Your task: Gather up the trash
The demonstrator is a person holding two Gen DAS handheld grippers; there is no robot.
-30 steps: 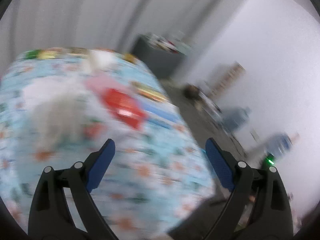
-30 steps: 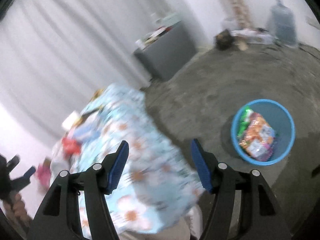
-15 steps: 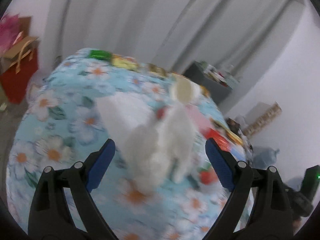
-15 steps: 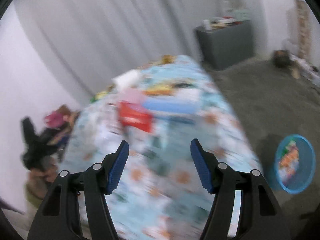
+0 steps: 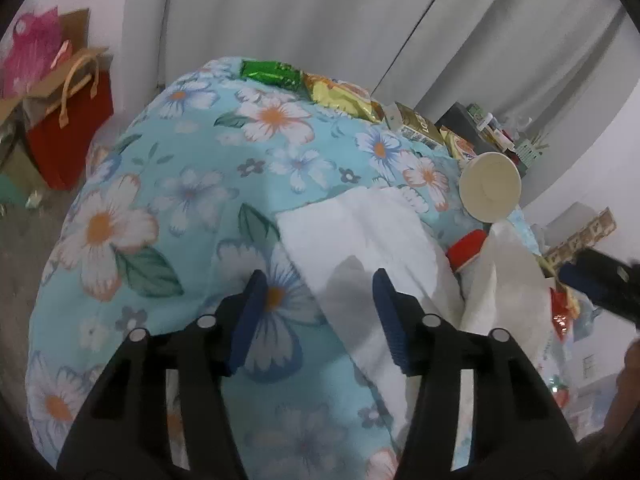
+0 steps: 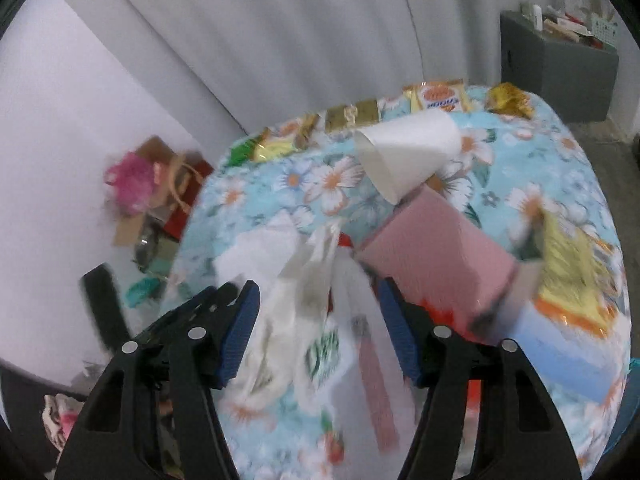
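Note:
A round table in a blue flowered cloth (image 5: 168, 184) bears the trash. A flat white napkin (image 5: 352, 236) lies on it, its near corner between the fingers of my left gripper (image 5: 318, 284). The jaws are closing and the pads stand clear of the napkin. Beyond it are a tipped paper cup (image 5: 490, 186) and a crumpled white plastic bag (image 5: 512, 280). My right gripper (image 6: 316, 296) hovers over that bag (image 6: 308, 312), jaws closing a little around it without pressing. A pink box (image 6: 436, 256) and the cup (image 6: 408, 152) lie just past it.
Snack wrappers line the table's far edge: green (image 5: 270, 73), yellow (image 5: 340, 98), a gold box (image 5: 416, 124). A red gift bag (image 5: 68, 124) and clutter sit on the floor to the left. A grey cabinet (image 6: 556, 68) stands by the curtain.
My left gripper has come down over the napkin and its jaws have narrowed. The right gripper's view swung from the floor and blue bin onto the table, above the plastic bag.

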